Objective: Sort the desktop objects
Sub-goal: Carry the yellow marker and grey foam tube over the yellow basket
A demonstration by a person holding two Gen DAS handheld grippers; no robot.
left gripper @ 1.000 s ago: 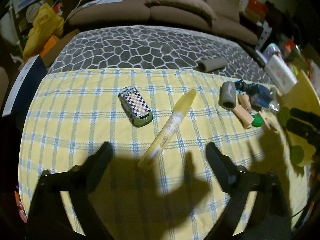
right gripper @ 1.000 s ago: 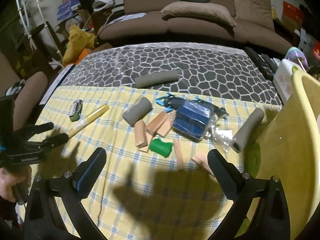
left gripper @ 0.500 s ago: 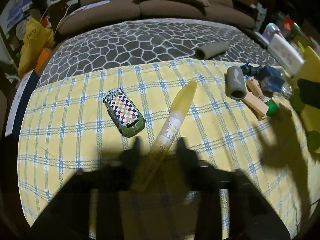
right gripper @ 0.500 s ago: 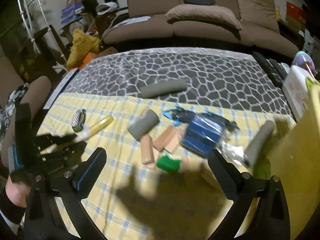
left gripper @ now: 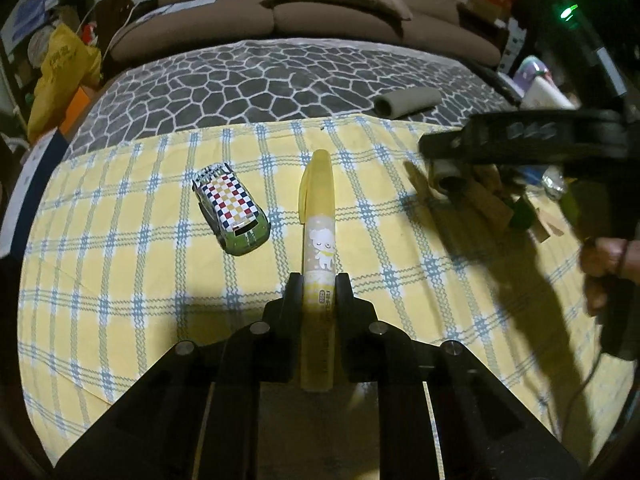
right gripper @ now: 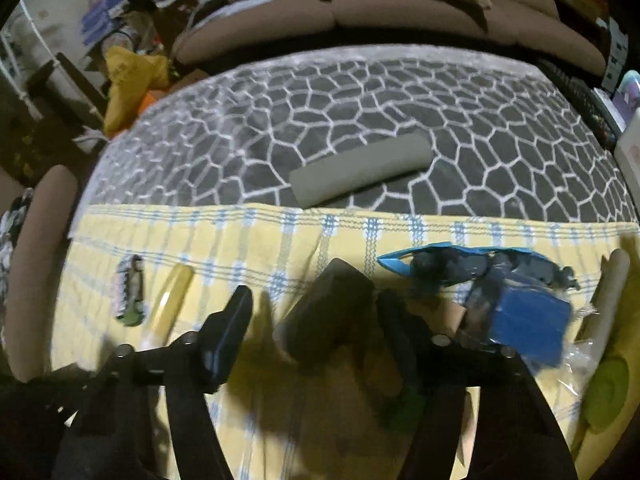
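Note:
My left gripper [left gripper: 319,285] is shut on a yellow pen [left gripper: 318,216] with a cartoon label. The pen lies on the yellow checked cloth [left gripper: 120,280] and points away from me. A checkered toy car [left gripper: 230,210] sits just left of the pen. In the right wrist view, my right gripper [right gripper: 314,300] is low over the cloth and its jaws are closing. A short grey foam tube [right gripper: 324,312] lies between them. The right finger is at the tube's side and the left finger is still apart from it.
A second grey tube [right gripper: 360,168] lies on the grey stone-pattern mat [right gripper: 520,152]. A blue packet [right gripper: 524,320], a blue toy [right gripper: 440,268], wooden blocks [left gripper: 492,208] and a third tube [right gripper: 608,292] crowd the right. A yellow-green bin [right gripper: 608,384] stands at the far right, and a sofa [left gripper: 340,12] behind.
My left gripper's jaws closed onto the yellow pen and turned it straight. My right gripper swung left and down over the short grey tube, and its jaws narrowed.

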